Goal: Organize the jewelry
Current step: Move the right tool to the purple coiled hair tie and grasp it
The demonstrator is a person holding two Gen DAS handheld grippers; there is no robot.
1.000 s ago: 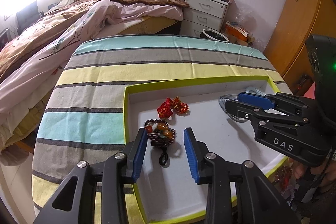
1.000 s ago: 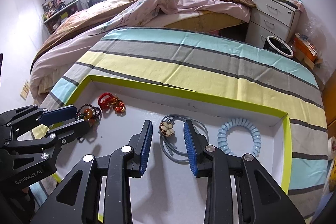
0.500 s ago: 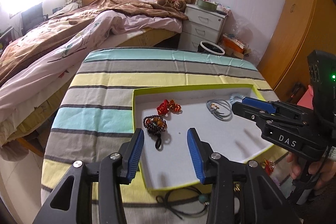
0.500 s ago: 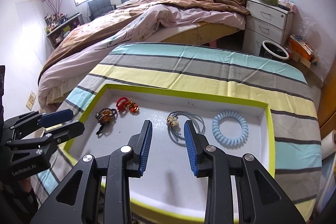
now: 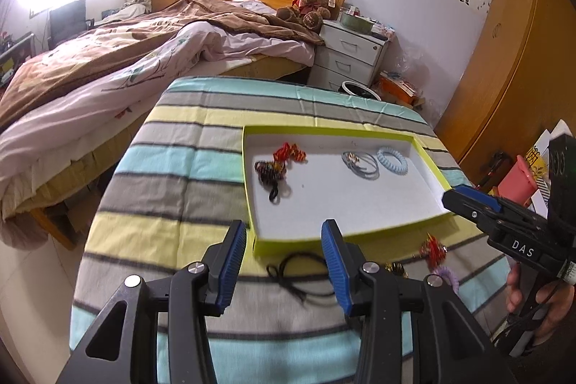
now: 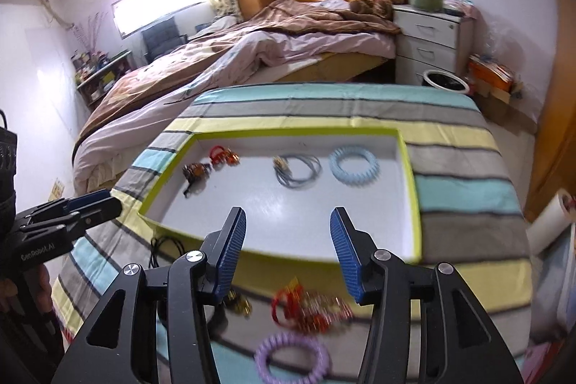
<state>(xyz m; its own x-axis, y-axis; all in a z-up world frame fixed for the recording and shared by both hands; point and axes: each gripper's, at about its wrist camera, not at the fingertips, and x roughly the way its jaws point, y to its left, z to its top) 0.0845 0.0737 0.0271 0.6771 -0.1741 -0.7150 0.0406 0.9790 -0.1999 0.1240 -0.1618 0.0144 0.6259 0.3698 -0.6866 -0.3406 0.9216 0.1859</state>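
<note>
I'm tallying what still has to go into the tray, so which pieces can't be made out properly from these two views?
- Red ornament, right wrist view: motion-blurred, type unclear.
- Small gold piece, right wrist view: partly behind the right gripper finger.
- Black cord, left wrist view: one end hidden by the left gripper finger.
- Purple spiral hair tie, left wrist view: mostly hidden behind that gripper.

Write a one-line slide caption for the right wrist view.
Right hand-held gripper, jaws opening and empty, above a purple spiral hair tie and red ornament outside the green-rimmed tray.
</note>
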